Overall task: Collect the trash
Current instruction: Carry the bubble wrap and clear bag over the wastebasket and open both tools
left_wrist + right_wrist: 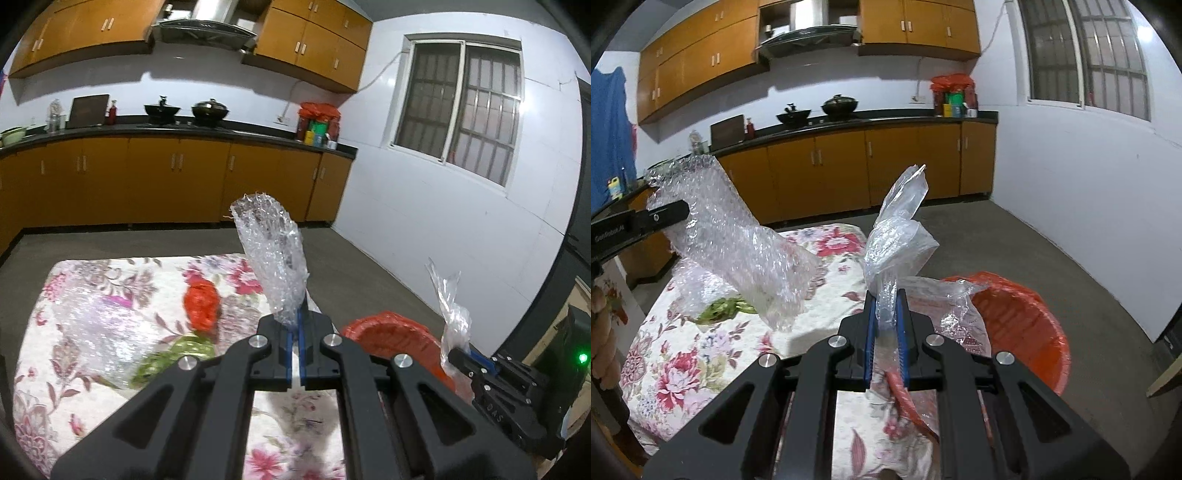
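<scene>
My left gripper (295,325) is shut on a sheet of bubble wrap (271,254) that stands up above the floral table (110,406); the same sheet shows in the right wrist view (738,236) with the left gripper's fingers (665,216) on it. My right gripper (886,314) is shut on a clear plastic bag (901,236), also seen in the left wrist view (448,317). A red-lined trash bin (1027,317) stands at the table's right edge, just beyond the right gripper.
More bubble wrap (92,325), a crumpled red bag (201,304) and green scraps (173,354) lie on the table. Kitchen cabinets (184,177) line the far wall. Grey floor (1071,277) and a white wall are to the right.
</scene>
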{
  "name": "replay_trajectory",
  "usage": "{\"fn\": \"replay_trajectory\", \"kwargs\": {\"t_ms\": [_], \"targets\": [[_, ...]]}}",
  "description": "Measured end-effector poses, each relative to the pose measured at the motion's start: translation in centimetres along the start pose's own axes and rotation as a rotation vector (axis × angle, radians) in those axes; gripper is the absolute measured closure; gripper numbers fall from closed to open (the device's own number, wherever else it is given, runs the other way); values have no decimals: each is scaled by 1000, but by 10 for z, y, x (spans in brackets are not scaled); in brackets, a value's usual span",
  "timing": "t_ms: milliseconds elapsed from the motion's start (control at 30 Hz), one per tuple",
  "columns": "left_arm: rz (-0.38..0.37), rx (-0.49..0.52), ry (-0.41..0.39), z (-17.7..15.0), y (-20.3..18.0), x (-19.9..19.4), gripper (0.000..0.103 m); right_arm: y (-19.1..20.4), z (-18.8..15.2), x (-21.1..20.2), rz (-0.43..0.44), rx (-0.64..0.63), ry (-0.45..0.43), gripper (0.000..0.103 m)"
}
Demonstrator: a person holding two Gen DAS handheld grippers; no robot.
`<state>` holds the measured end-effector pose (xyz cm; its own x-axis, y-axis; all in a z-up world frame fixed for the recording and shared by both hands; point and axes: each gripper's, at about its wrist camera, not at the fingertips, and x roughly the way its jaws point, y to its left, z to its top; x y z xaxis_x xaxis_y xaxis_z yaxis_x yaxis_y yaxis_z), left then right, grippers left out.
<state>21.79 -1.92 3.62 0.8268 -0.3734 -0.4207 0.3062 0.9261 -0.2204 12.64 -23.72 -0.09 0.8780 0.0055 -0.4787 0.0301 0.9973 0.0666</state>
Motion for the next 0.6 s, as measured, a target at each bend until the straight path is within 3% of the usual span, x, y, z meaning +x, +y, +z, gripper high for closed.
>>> {"fn": "replay_trajectory", "kwargs": {"t_ms": [600], "targets": [[-138,16,84,-27,-60,55,99,-49,-11,13,-90,97,37,92]]}}
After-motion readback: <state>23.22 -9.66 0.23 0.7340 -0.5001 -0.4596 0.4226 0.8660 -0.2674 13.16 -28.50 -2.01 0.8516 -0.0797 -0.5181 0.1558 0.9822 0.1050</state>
